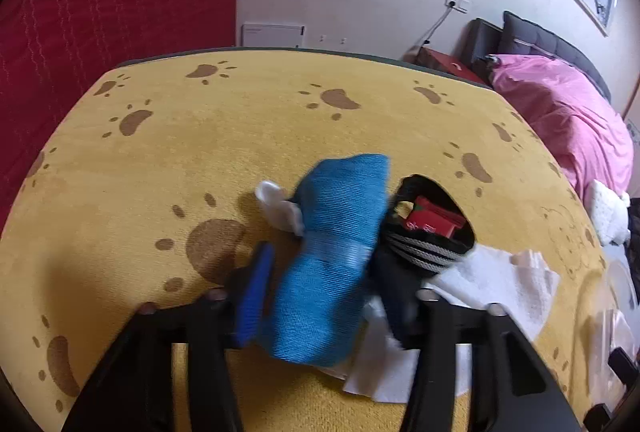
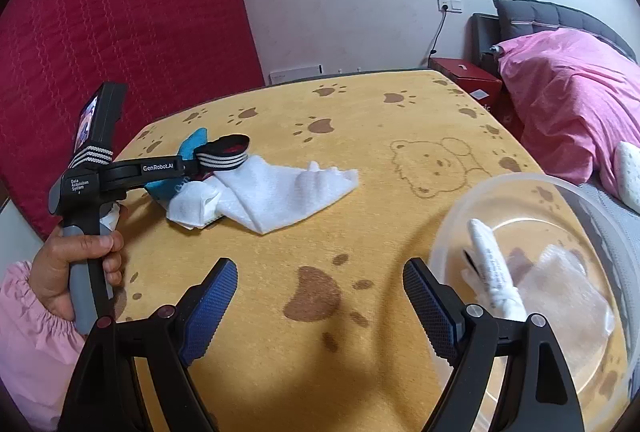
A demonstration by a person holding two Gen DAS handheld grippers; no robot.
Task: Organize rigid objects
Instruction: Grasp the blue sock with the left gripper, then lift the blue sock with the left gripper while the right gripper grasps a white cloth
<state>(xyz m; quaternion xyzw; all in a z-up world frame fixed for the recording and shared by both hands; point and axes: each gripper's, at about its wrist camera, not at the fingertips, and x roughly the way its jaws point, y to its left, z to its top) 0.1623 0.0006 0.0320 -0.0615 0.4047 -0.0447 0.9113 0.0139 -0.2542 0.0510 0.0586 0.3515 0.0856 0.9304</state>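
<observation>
Nearest the right camera, the right gripper point(image 2: 320, 304) stood open and empty beside a clear plastic bowl point(image 2: 592, 200) holding a white tube point(image 2: 494, 268) and crumpled wrap point(image 2: 568, 284), while farther off the left gripper point(image 1: 320, 296) clamped a blue sock point(image 1: 332, 252) on the yellow cloth point(image 2: 360, 120).

The blue sock point(image 1: 332, 260) is smeared by motion blur between the left gripper point(image 1: 324, 292) fingers, so whether it's actually pinched can't be told. The right-hand pad is hidden behind the black striped sock point(image 1: 424, 252). The red thing point(image 1: 434, 222) tucked inside that can't be identified. The clear bowl point(image 2: 532, 188) is cropped at the right edge.
</observation>
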